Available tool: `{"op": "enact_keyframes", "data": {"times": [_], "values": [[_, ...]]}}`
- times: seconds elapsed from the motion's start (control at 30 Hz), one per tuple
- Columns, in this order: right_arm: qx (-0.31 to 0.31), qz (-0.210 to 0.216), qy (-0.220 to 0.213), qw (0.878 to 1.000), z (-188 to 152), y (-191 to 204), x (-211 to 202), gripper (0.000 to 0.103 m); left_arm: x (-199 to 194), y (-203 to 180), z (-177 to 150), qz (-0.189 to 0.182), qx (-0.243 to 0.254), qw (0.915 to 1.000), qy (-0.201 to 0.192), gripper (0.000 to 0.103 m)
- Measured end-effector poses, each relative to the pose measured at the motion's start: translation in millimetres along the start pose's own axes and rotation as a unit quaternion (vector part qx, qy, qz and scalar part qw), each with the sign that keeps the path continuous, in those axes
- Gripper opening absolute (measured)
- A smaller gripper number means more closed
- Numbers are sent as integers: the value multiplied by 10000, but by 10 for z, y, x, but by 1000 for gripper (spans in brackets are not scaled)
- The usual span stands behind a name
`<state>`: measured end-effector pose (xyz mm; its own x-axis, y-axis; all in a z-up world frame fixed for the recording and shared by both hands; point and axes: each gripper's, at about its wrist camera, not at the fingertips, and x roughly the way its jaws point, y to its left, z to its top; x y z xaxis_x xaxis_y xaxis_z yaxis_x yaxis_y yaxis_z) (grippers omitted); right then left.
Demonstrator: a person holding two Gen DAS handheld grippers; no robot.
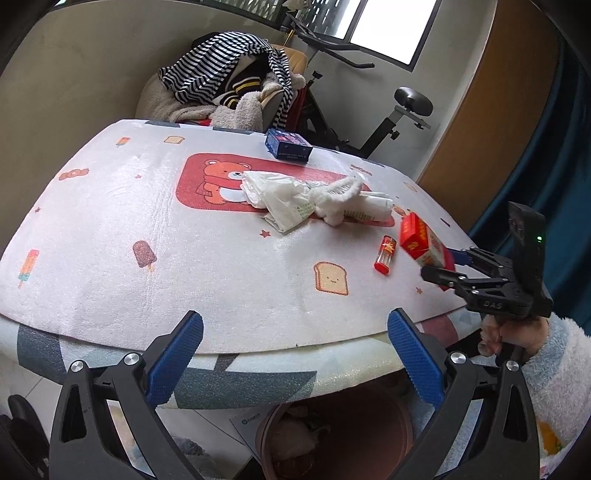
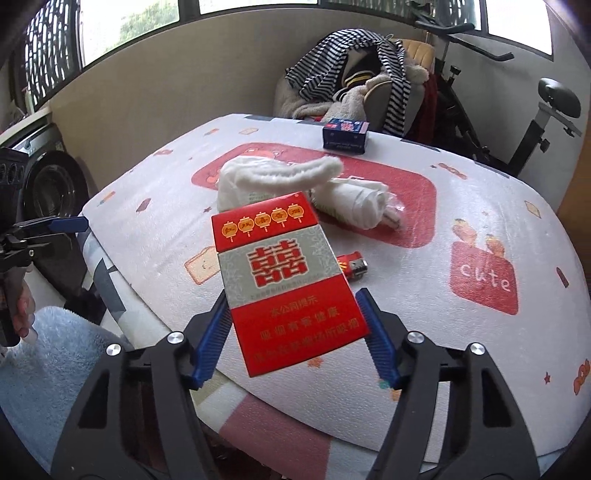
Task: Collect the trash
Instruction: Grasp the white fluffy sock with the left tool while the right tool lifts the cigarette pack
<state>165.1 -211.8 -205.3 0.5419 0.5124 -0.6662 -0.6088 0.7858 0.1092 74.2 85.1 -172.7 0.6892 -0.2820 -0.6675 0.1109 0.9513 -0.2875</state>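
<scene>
Two grippers: one per hand
left gripper: jaws spread wide, empty, at near table edge
white trash pile: mid-table, on red bear print
lighter: flat on mat, right of pile
right gripper: clenched on red cigarette pack, lifted off table, near right
blue box: far edge

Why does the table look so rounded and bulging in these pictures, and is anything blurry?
That is fisheye distortion: in both wrist views the cartoon-print table mat bows like a dome and the corners go dark. In the left wrist view the window is blown out white. In the right wrist view the red and grey cigarette pack held in the right gripper stays sharp.
</scene>
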Motion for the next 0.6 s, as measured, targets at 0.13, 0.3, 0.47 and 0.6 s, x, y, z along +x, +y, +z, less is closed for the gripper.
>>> {"op": "enact_keyframes", "data": {"times": [0.13,0.3,0.47,0.6], "values": [[160,-102,-83,9998,-15,-129,-73,67,62,13,102,112,-72,9999,90,97],[334,-202,-194,9990,-49,-331,-147,66,164,22,288,86,-249,9996,113,97],[478,-211,-252,9983,-52,-461,-144,65,442,-39,564,-94,-324,9992,224,83],[564,-199,-263,9979,-55,-566,-138,65,729,-121,789,-312,-339,9987,239,79]]}}
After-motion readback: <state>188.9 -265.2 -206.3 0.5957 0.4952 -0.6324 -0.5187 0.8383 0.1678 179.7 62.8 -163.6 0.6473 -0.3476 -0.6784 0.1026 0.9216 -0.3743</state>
